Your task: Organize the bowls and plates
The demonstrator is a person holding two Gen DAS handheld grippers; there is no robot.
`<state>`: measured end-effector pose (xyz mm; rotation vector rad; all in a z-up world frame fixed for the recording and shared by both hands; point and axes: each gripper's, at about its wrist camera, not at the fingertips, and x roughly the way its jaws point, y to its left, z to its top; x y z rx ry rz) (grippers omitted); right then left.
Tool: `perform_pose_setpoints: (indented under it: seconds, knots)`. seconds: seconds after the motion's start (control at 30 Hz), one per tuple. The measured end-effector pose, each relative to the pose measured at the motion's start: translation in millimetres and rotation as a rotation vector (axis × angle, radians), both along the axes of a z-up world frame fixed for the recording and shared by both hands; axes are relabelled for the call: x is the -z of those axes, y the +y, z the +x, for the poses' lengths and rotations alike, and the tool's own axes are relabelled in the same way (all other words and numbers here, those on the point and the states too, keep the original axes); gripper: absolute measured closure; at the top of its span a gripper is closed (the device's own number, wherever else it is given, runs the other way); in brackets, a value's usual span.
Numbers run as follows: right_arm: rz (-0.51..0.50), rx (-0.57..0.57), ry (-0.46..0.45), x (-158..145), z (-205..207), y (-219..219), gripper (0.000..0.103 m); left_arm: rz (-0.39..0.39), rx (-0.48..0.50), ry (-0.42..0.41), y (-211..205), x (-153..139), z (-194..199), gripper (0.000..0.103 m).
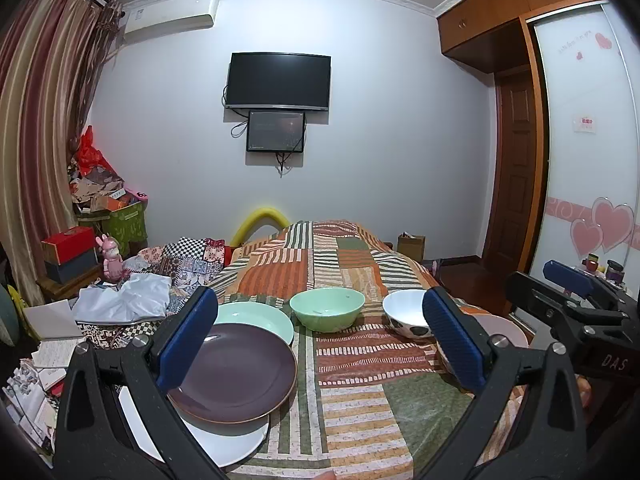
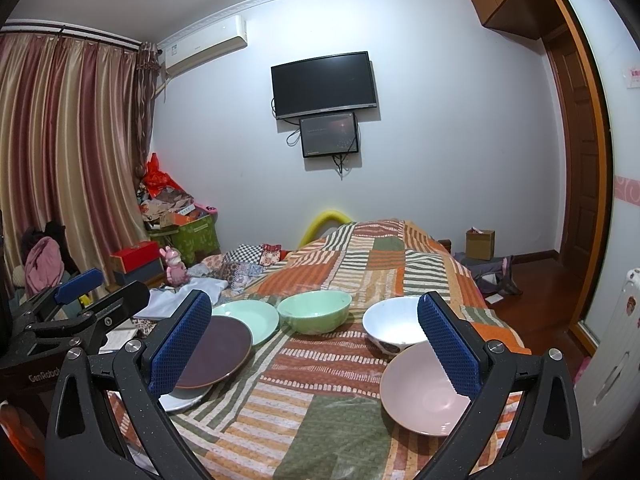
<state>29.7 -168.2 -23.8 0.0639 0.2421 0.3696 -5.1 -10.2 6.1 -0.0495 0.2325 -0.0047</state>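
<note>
Both my grippers, left gripper [image 1: 320, 340] and right gripper [image 2: 316, 344], hang with jaws wide, holding nothing. The plate stack topped by the brown plate [image 1: 236, 372] lies by my left jaws' left pad; it overhangs the soft bed [image 1: 352, 408] and could slide. Only the right view shows the pink bowl [image 2: 420, 392] whole.

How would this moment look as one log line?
left gripper: open, empty | right gripper: open, empty | purple plate: overlapping white plate | bowls: unstacked
</note>
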Motion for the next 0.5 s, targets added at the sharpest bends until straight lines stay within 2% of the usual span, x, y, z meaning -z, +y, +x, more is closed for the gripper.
perform_pose_setpoints:
  seconds: [0.5]
  knots:
    - [0.002, -0.006, 0.008, 1.4, 0.0, 1.3, 0.000, -0.006, -0.003, 0.000, 0.5, -0.3, 1.0, 0.000]
